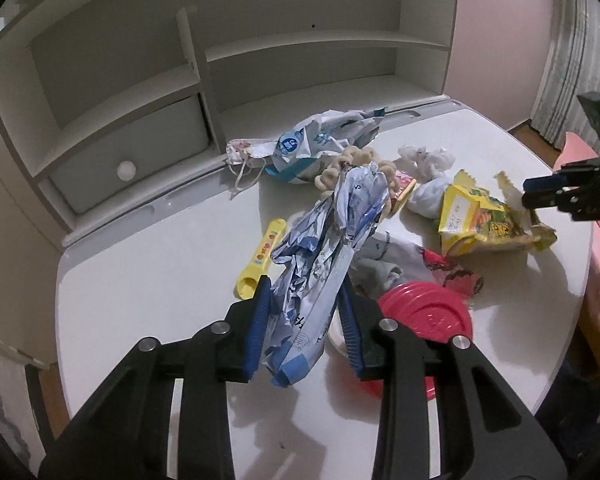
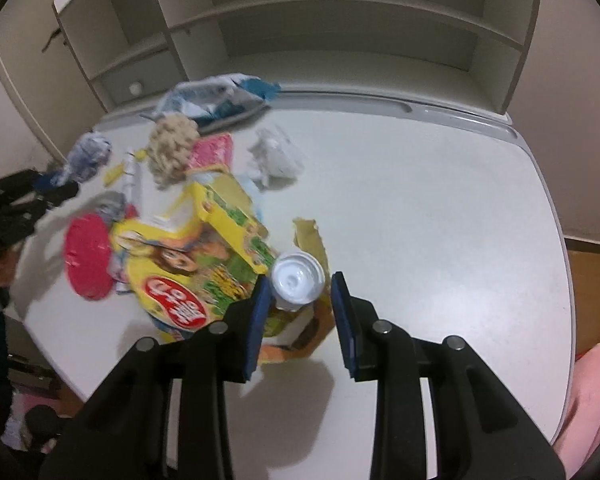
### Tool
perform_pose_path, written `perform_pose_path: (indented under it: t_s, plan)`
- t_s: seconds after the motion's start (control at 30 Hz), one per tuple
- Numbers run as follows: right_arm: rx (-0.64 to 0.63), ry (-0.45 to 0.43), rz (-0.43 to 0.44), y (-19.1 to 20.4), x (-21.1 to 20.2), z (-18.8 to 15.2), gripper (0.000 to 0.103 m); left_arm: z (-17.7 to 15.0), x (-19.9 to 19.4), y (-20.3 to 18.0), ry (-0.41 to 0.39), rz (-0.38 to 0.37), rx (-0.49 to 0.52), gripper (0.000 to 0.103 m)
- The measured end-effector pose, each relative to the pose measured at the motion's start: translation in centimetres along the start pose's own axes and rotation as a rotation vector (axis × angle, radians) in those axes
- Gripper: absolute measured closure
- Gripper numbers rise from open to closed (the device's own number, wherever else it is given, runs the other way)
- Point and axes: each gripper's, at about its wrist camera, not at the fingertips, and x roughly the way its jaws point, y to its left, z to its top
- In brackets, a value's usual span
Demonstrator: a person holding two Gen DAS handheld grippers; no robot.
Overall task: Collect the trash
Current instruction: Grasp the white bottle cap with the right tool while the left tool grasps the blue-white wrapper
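Left gripper (image 1: 304, 320) is clamped on a crumpled blue-white wrapper (image 1: 324, 256) — both blue pads press its lower part, and the rest sticks up and away from the fingers. Yellow tube (image 1: 260, 258) lies just left of its left fingertip; red lid (image 1: 428, 316) just right of the right finger. Further ahead on the white table (image 1: 140, 280): ring snacks (image 1: 356, 160), tissue (image 1: 424, 160), yellow box (image 1: 480, 224).

Right gripper (image 2: 300, 304) has its jaws narrow — a white cup (image 2: 298, 276) sits between the fingertips, with a gap on the right side; grip cannot be told. Yellow box (image 2: 196, 256) is just left of it.
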Motion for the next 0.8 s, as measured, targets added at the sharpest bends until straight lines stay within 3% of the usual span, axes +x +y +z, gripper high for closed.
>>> perform_pose_path:
  t_s: [0.13, 0.27, 0.37, 0.6, 0.8]
  plan:
    - [-0.011, 0.008, -0.012, 0.0, 0.5, -0.3, 0.073, -0.1, -0.2, -0.4, 0.000, 0.001, -0.003, 0.070]
    - [-0.057, 0.006, -0.036, 0.9, 0.4, -0.1, 0.092, 0.0, -0.7, -0.5, -0.006, 0.010, -0.006, 0.070]
    - [-0.075, 0.012, -0.039, 1.4, 0.5, -0.1, 0.099, 0.2, -1.1, -0.4, -0.012, 0.011, -0.011, 0.070]
    - [-0.082, -0.032, -0.029, 2.2, -1.1, 0.0, 0.100, 0.8, -2.0, -1.4, -0.024, 0.021, -0.003, 0.070]
    - [0.014, -0.069, 0.077, 0.3, -3.1, 0.3, 0.100, 2.4, -2.1, -4.0, -0.044, -0.001, 0.016, 0.070]
